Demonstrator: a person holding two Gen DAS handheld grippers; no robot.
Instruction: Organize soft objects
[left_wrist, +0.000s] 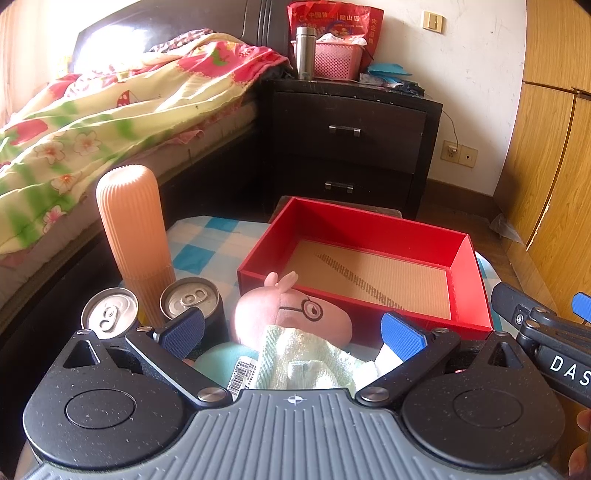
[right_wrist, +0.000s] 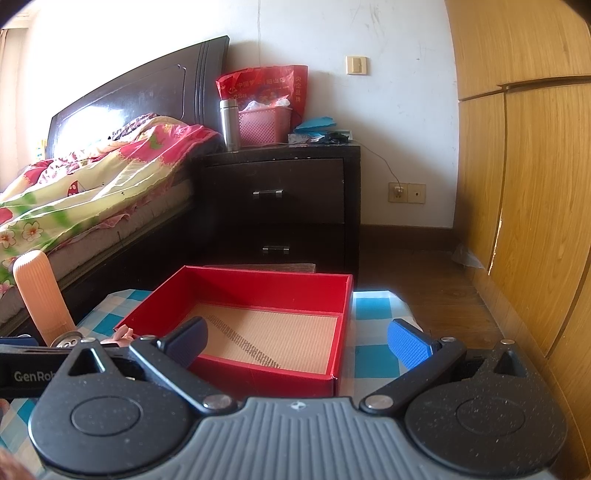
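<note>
A pink pig plush (left_wrist: 291, 317) with glasses and a pale green towel-like garment lies on the checked cloth, right in front of the red box (left_wrist: 373, 229). My left gripper (left_wrist: 291, 334) stands open with the plush between its blue fingers, which do not press it. The red box (right_wrist: 258, 284) has a ribbed tan floor and nothing in it. My right gripper (right_wrist: 297, 343) is open over the box's near edge, holding nothing. In the left wrist view the right gripper's fingers (left_wrist: 581, 304) show at the right edge.
Two drink cans (left_wrist: 109, 312) (left_wrist: 190, 297) and a tall ribbed peach bottle (left_wrist: 135, 229) stand left of the plush. A bed (left_wrist: 92, 122) lies to the left, a dark nightstand (left_wrist: 347, 136) behind, a wooden wardrobe (right_wrist: 517, 184) to the right.
</note>
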